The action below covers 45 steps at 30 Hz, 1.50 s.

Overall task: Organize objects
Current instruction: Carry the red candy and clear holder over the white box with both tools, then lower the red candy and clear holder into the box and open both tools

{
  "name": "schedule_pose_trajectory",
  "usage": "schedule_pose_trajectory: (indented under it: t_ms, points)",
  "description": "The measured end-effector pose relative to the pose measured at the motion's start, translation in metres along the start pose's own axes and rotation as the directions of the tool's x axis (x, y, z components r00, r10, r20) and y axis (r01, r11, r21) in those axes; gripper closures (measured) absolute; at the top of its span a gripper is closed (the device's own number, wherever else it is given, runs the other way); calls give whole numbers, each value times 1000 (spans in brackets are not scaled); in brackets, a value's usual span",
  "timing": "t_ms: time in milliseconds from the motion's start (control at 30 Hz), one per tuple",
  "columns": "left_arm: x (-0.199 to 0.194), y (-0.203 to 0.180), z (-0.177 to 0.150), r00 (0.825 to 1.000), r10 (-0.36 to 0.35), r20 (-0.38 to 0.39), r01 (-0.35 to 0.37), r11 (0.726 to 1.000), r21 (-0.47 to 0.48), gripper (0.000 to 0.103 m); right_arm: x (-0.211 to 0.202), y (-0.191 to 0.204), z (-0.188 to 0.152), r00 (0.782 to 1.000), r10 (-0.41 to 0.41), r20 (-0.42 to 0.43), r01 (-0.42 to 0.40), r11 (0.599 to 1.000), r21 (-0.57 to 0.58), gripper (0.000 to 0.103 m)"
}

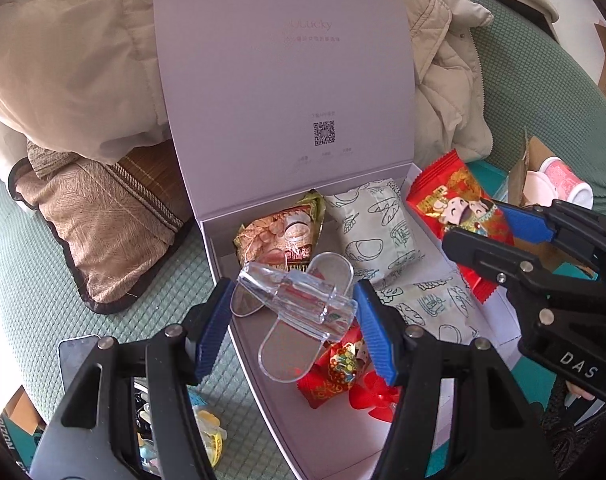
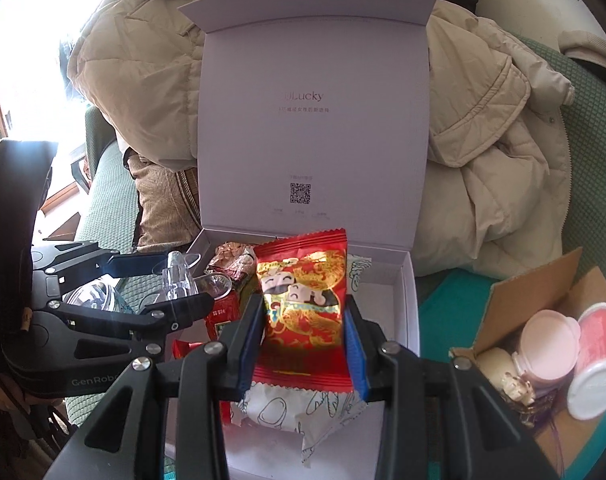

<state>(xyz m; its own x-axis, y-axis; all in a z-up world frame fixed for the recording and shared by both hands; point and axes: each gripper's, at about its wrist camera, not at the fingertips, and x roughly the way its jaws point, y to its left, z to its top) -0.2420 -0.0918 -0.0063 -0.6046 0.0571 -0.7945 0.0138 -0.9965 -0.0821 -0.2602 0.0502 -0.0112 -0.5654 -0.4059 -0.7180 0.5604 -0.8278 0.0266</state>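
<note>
Right fingers (image 2: 305, 334) are pinching the red snack packet (image 2: 303, 312) by its two side edges, hanging it over the near right part of the open lavender box (image 2: 409, 280), above the pale printed packets (image 2: 291, 408). The left fingers (image 1: 291, 320) are clamped on a clear plastic holder (image 1: 299, 300) over the box's near left side, above another red packet (image 1: 335, 372). I'd say lower each one until it rests flat before letting go: red packet onto the bare floor at right, and keep the two hands apart since they're crowding each other.
</note>
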Motion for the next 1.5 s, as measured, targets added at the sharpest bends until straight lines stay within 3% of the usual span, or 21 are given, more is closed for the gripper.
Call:
schedule_pose_trajectory:
  t_ms: [167,800,1333,1500]
  points:
    - [7,0,0,1000,24,-4,-24,1000,-11,44,11,-4,-1,1000,-28,-1,28,999,19,65]
    - [29,-10,3,998,68,-15,-68,997,39,43,37,-8,-13,999,4,-42,-3,1000,25,65]
    - [43,-7,2,998,48,-50,-46,998,47,43,58,-7,-18,995,25,-100,-23,999,28,65]
    - [45,-10,1,998,46,-51,-43,998,55,43,66,-10,-21,991,0,-137,5,999,33,64]
